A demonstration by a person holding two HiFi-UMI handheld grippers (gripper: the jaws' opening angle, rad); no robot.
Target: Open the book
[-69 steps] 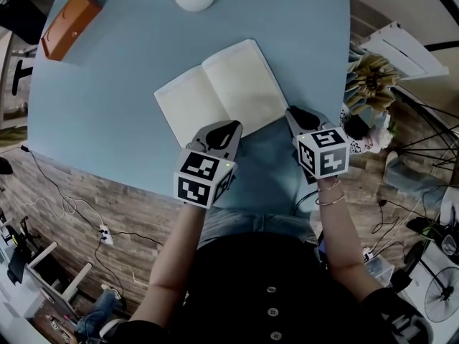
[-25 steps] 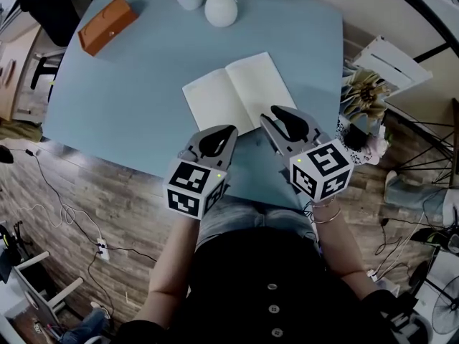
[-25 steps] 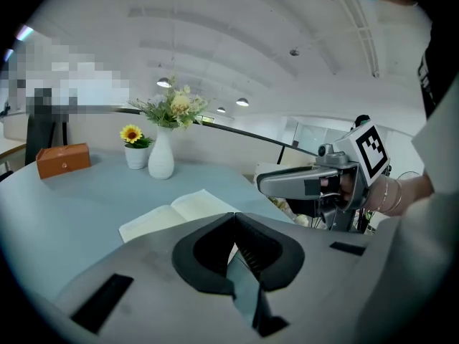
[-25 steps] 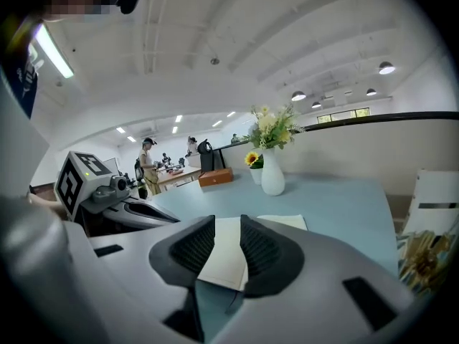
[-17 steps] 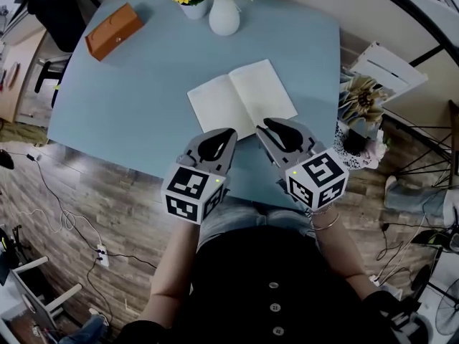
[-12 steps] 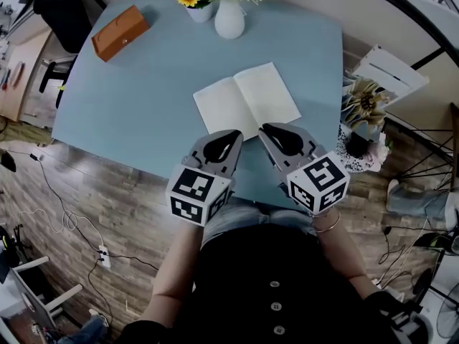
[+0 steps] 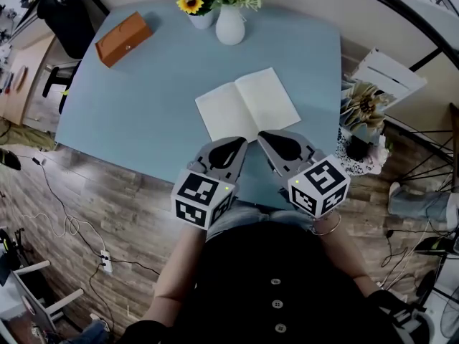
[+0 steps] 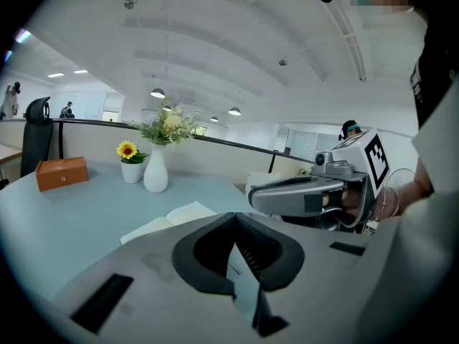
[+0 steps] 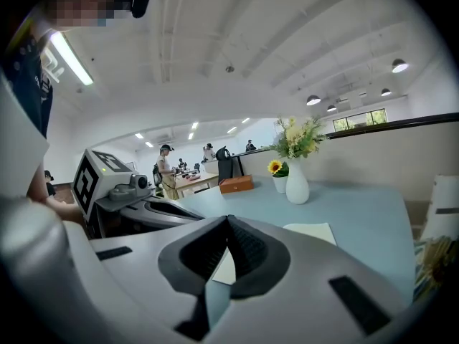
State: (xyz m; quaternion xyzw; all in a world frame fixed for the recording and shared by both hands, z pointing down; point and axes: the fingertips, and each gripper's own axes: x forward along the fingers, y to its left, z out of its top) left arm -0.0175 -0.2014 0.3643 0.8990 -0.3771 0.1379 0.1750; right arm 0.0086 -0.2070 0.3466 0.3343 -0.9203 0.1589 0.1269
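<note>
Blue table [image 7: 129, 106] fills the top of the head view, with a wood floor [image 7: 86, 199] below it. On the table lies the book [image 7: 247, 104]. It is open and flat, with two blank pages facing up. It sits on the near right part of the table, a bit turned.

At the far edge stand a white vase [image 7: 230, 27] with flowers and a little pot with a sunflower [image 7: 192, 6] just beside it. An orange box [image 7: 123, 39] sits at the far left corner, well apart from the book.

The person holds both arms out in front of the body, bent at the elbows. The left gripper [image 7: 233, 143] and the right gripper [image 7: 267, 136] are side by side near the close edge of the table. Their tips point toward the book and lean in toward each other. Both tips are just beside the near edge of the book.

In the left gripper view, the left gripper's [image 8: 233, 217] jaws are pressed together with nothing in them. In the right gripper view, the right gripper's [image 9: 228, 221] jaws are pressed together too, and they hold nothing.
</note>
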